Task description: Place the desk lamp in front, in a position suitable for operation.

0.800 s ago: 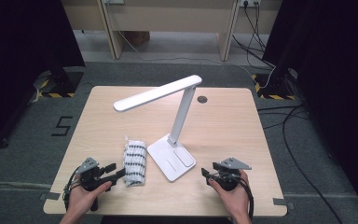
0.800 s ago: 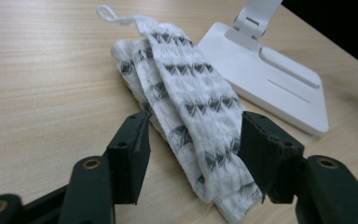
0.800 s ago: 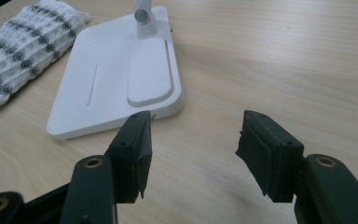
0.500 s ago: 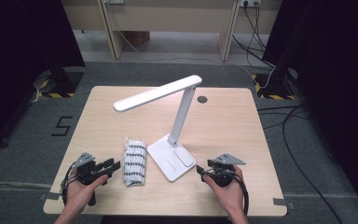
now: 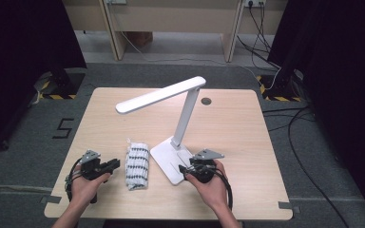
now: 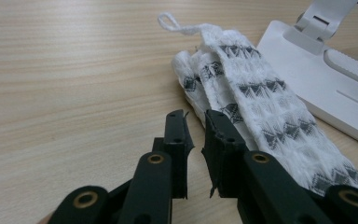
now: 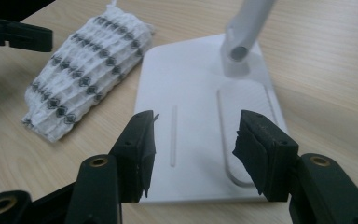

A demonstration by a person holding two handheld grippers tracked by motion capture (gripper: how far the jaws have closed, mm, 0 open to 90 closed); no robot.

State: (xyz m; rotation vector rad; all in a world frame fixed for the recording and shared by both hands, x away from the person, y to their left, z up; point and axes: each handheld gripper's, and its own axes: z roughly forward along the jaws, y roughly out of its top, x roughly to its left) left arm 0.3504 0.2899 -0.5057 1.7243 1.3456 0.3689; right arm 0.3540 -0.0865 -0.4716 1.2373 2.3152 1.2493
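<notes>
A folded white cloth with dark diamond patterns (image 5: pixel 137 166) lies on the wooden table (image 5: pixel 247 133), just left of a white desk lamp's base (image 5: pixel 167 156). My left gripper (image 5: pixel 116 164) rests left of the cloth and points at it. In the left gripper view its jaws (image 6: pixel 196 121) stand a narrow gap apart with nothing between them, tips beside the cloth (image 6: pixel 256 107). My right gripper (image 5: pixel 183 170) sits at the near right edge of the lamp base. In the right gripper view it is open (image 7: pixel 193 133) and wide, with the base (image 7: pixel 191 79) lying ahead between the jaws, untouched.
The lamp's arm rises from the base and its long head (image 5: pixel 159 94) reaches left over the middle of the table. A round hole (image 5: pixel 206 100) marks the far side. Desk legs and cables stand on the floor beyond the table.
My right gripper has slid left up to the lamp base. The left gripper has barely shifted beside the cloth.
</notes>
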